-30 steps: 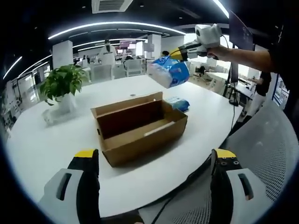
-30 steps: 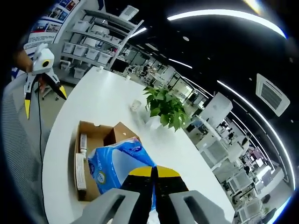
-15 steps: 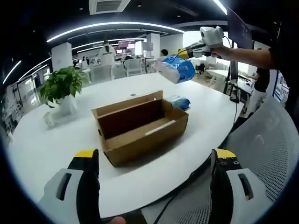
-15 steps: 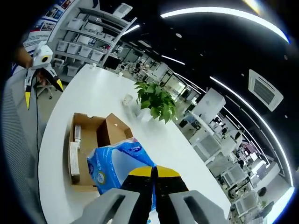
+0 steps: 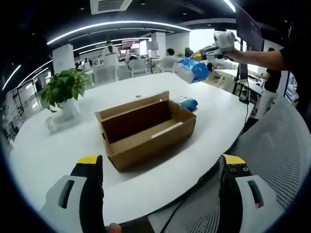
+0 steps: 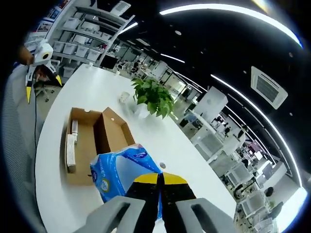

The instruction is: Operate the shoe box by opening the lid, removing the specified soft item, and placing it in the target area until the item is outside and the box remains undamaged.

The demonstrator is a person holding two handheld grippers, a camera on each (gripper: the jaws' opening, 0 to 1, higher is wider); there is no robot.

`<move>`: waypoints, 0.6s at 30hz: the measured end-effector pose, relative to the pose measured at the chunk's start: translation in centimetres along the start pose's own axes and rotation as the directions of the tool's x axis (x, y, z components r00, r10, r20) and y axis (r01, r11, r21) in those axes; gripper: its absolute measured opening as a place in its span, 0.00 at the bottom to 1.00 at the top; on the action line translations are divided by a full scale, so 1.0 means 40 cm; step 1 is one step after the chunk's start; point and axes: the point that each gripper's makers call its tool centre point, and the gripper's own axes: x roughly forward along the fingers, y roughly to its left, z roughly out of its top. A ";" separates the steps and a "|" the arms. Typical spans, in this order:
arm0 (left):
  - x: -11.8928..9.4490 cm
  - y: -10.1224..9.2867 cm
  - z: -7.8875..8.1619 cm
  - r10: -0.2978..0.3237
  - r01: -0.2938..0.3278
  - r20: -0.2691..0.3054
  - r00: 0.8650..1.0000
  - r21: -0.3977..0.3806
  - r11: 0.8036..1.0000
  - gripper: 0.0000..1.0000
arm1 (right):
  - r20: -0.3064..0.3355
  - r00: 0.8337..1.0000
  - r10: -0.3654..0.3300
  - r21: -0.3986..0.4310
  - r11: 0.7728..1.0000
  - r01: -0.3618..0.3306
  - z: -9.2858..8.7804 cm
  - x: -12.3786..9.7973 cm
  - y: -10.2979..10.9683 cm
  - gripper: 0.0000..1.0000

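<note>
An open brown shoe box [image 5: 144,127] lies on the white table [image 5: 58,155], its lid folded back; the shoe box [image 6: 85,144] also appears from above in the right gripper view. A blue and white soft pack [image 6: 121,174] hangs in the air, with my right gripper [image 6: 160,178] shut on it. In the left gripper view that soft pack [image 5: 191,71] is held high, beyond the box's right end, by the right gripper [image 5: 200,55]. My left gripper [image 5: 160,165] stands open near the table's front edge, nothing between its jaws.
A potted plant [image 5: 63,90] stands at the table's left. A second blue pack [image 5: 186,104] lies on the table just right of the box. A white mesh chair [image 5: 272,160] is at the right. A white strip [image 6: 71,149] lies inside the box.
My right gripper has carried the blue pack up and away from the box, toward the table's far right. The left gripper has stayed put.
</note>
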 end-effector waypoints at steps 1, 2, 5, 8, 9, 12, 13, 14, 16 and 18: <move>0.000 0.000 -0.001 -0.001 0.001 -0.001 1.000 0.000 1.000 0.99 | -0.003 1.000 -0.003 0.001 1.000 0.003 -0.008 -0.004 -0.004 0.00; 0.001 0.000 -0.002 -0.001 0.001 -0.005 1.000 0.000 1.000 0.99 | -0.008 1.000 -0.008 0.002 1.000 0.008 -0.017 -0.007 -0.010 0.00; 0.003 0.002 -0.007 -0.001 0.001 -0.012 1.000 -0.001 1.000 0.98 | -0.010 1.000 -0.015 0.010 1.000 0.015 -0.033 -0.015 -0.019 0.00; 0.003 0.002 -0.009 -0.002 0.002 -0.016 1.000 -0.001 1.000 0.98 | -0.014 1.000 -0.015 0.013 1.000 0.015 -0.051 -0.022 -0.023 0.00; 0.004 0.002 -0.010 -0.002 0.002 -0.018 1.000 -0.001 1.000 0.98 | -0.018 1.000 -0.017 0.011 1.000 0.017 -0.057 -0.024 -0.025 0.00; 0.003 0.000 -0.012 -0.003 0.003 -0.024 1.000 0.002 1.000 0.98 | -0.025 0.999 -0.020 0.022 1.000 0.020 -0.081 -0.029 -0.033 0.00; 0.003 0.000 -0.014 -0.003 0.003 -0.029 1.000 0.003 1.000 0.98 | -0.030 0.999 -0.020 0.024 0.999 0.021 -0.087 -0.031 -0.035 0.00; 0.003 0.001 -0.015 0.000 0.000 -0.031 1.000 0.004 1.000 0.98 | -0.032 0.999 -0.021 0.026 0.999 0.021 -0.096 -0.033 -0.037 0.00; 0.003 0.001 -0.015 0.001 -0.001 -0.032 0.999 0.001 1.000 0.98 | -0.035 0.999 -0.021 0.026 0.999 0.022 -0.109 -0.037 -0.041 0.00; 0.003 0.002 -0.017 0.004 -0.004 -0.035 0.999 0.000 1.000 0.98 | -0.047 0.999 -0.025 0.026 0.999 0.026 -0.126 -0.039 -0.046 0.00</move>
